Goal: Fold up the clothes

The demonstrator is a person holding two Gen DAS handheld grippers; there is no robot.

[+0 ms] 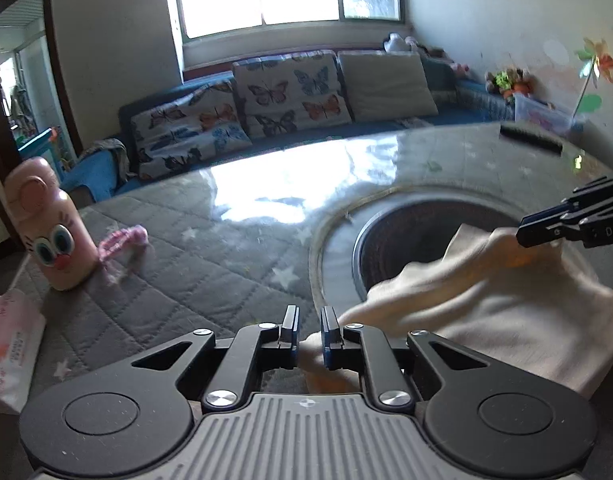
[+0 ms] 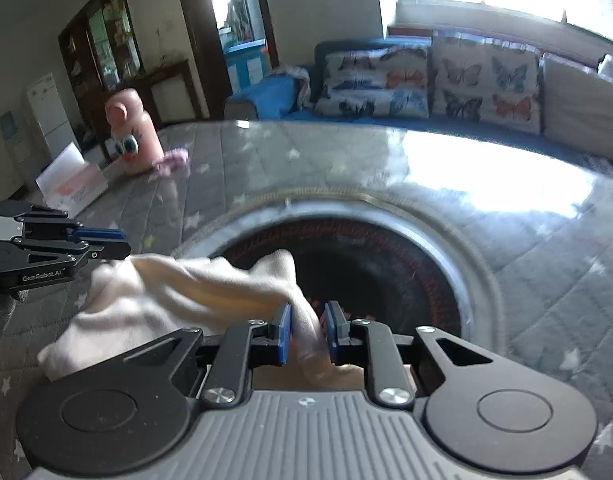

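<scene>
Off to the left of your left jaws stands a pink plastic bottle with a cartoon face [image 1: 52, 236], with a small pink crumpled knit piece [image 1: 124, 240] just beside it on the grey quilted star-print surface [image 1: 210, 264].

Your left gripper [image 1: 309, 330] has its jaws narrowly apart. A corner of the cream-white soft cotton garment [image 1: 494, 300] lies in the gap between them, but the blue pads are not visibly pressing on it. From that corner the cloth runs away to the right of the jaws, rumpled and blurred, with soft folds and a warm yellowish tint where it bunches. It lies partly over the dark round opening with a grey metal rim [image 1: 406, 236] set in the surface ahead of the jaws.

Your right gripper [image 2: 308, 330] also has its jaws slightly parted. A twisted roll of the same garment stands between them; it looks loose against the right pad, and whether the left pad touches it you cannot tell. The rest of the cloth spreads to the left of these jaws toward your other gripper, draped in ridges, with one edge hanging over the rim of the opening.
</scene>
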